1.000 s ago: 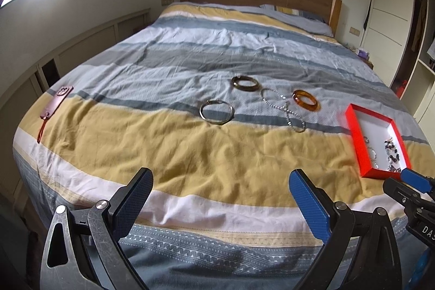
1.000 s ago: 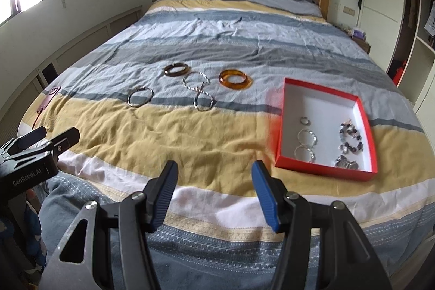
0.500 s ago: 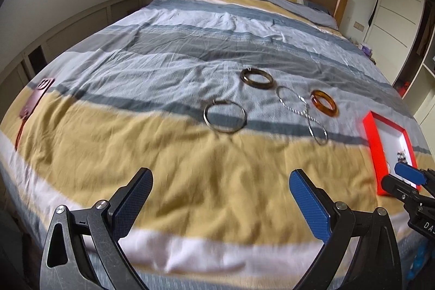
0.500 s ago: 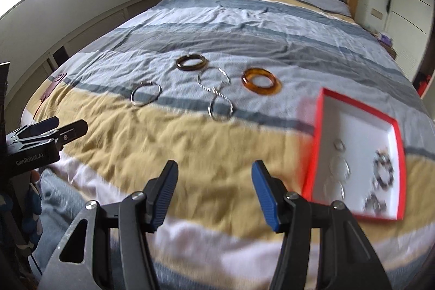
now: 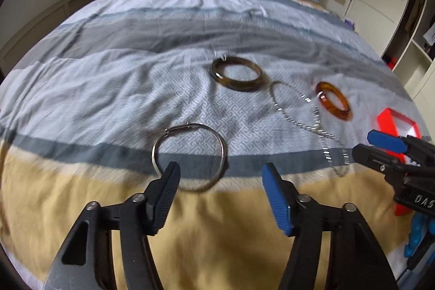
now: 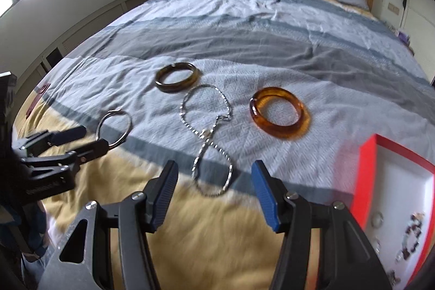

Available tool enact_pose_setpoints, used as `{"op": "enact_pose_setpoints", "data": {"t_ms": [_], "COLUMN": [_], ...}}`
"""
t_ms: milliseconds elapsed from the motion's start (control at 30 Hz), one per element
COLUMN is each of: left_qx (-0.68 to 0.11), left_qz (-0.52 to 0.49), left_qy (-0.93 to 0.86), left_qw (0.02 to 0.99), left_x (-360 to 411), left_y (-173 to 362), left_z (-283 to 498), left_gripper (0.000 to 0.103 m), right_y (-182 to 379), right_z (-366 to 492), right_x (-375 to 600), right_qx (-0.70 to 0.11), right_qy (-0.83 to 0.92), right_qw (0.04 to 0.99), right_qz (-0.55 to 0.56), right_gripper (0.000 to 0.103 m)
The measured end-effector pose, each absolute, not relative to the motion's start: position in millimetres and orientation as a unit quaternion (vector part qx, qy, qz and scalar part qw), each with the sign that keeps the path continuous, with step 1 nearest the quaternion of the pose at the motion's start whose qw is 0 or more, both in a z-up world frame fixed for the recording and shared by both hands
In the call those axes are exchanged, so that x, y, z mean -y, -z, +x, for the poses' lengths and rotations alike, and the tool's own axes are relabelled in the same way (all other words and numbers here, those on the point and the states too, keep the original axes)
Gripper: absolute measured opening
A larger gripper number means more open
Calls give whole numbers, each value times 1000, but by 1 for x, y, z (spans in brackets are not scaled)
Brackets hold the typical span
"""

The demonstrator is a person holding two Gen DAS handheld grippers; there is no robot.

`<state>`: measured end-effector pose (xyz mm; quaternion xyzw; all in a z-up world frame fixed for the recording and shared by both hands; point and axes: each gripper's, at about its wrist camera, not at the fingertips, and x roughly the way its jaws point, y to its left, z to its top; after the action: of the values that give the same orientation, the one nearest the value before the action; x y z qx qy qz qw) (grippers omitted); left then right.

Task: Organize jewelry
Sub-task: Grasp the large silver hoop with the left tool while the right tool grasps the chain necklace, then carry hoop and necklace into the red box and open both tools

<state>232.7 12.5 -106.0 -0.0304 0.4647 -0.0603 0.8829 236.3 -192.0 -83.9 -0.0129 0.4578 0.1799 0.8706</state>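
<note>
A big bed (image 6: pixel 244 26) with a striped cover fills the room, and the jewelry lies on it.

Far to the left is the thin silver ring bracelet (image 5: pixel 189 155). The left gripper (image 5: pixel 218 177) is right at it with its jaws wide open and nothing in them. From the right wrist view, one finger looks to sit over the near edge of the ring, but I cannot tell if it touches.

Next comes the dark brown bangle (image 6: pixel 176 77), a bit farther up the bed. Then the silver chain (image 6: pixel 209 135), lying in a loose figure eight. The right gripper (image 6: pixel 214 178) hangs just over its near loop, jaws open and empty too.

Right of the chain is the orange bangle (image 6: pixel 280 113). Last is the red box (image 6: pixel 367 170), with small pieces already in it.

The bed cover is soft and wrinkly. I think a gripper could pinch cloth along with the ring. The chain is floppy, so it might slip out or snag while being carried to the box.
</note>
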Motion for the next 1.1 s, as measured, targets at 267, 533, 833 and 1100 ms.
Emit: {"op": "enact_pose_setpoints", "data": {"t_ms": [267, 533, 833, 1100], "left_qx": [-483, -475, -476, -453], "left_qz": [20, 40, -30, -68], "left_qy": [79, 90, 114, 123], "left_qw": [872, 875, 871, 880], "left_x": [-1, 9, 3, 0], "left_y": [140, 145, 135, 103], "left_z": [254, 261, 252, 212], "left_gripper": [51, 27, 4, 4], "right_y": [117, 133, 124, 79], "right_z": [275, 290, 279, 231], "right_x": [175, 160, 165, 173], "right_qx": [-484, -481, -474, -440], "right_qy": [-201, -201, -217, -230], "right_qw": [852, 853, 854, 867], "right_qz": [-13, -29, 1, 27], "right_gripper": [54, 41, 11, 11]}}
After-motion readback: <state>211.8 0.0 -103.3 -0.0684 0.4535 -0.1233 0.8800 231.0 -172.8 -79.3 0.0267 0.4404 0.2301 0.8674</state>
